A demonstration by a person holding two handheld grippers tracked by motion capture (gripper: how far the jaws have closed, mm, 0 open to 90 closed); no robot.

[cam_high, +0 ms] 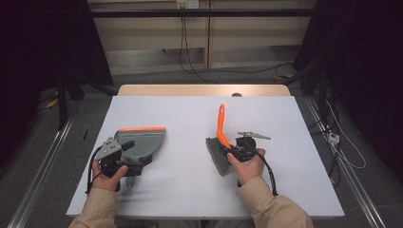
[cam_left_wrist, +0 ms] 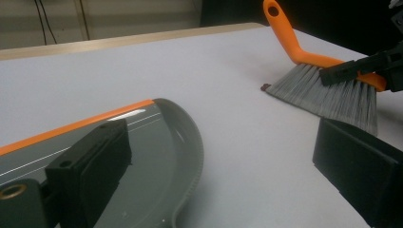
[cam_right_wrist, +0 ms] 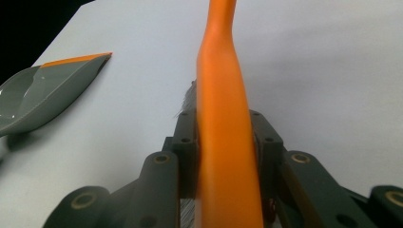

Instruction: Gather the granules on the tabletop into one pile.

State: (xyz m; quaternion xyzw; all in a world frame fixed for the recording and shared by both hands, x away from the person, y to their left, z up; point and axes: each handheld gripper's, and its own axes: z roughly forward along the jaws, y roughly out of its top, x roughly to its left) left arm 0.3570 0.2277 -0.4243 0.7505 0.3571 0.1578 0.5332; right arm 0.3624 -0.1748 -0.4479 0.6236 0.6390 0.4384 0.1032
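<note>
Crumb [cam_left_wrist: 265, 87], a small dark speck, lies on the white surface [cam_high: 190, 114] right at the tips of the brush's grey bristles [cam_left_wrist: 328, 92], on the side facing the dustpan [cam_high: 140, 142]. The brush [cam_high: 221, 142] is pinched in the right claw [cam_high: 236, 151]: in the right gripper view its two black jaws press on either side of the orange handle [cam_right_wrist: 222, 123], which runs straight away from the camera. In the high view that handle's long axis points up the surface, away from the person, while the bristle head fans out leftward and low, towards the pan.

The dustpan sits well apart to the left, its orange-edged lip [cam_high: 141, 128] on the far side and its open grey tray turned roughly towards the brush. The left claw [cam_high: 124, 153] is at the pan's near end, by the handle; one jaw lies over the tray in the left gripper view and the other stands wide of it to the right, so the claw looks spread, though I cannot tell whether it bears on the pan's handle.

The coming move likely turns on that gap: the speck lies between bristles and pan, nearer the brush, so the right hand [cam_high: 247, 168] is the one placed to sweep it leftward across the bare surface towards the pan, with the left hand [cam_high: 107, 178] steadying the pan.
</note>
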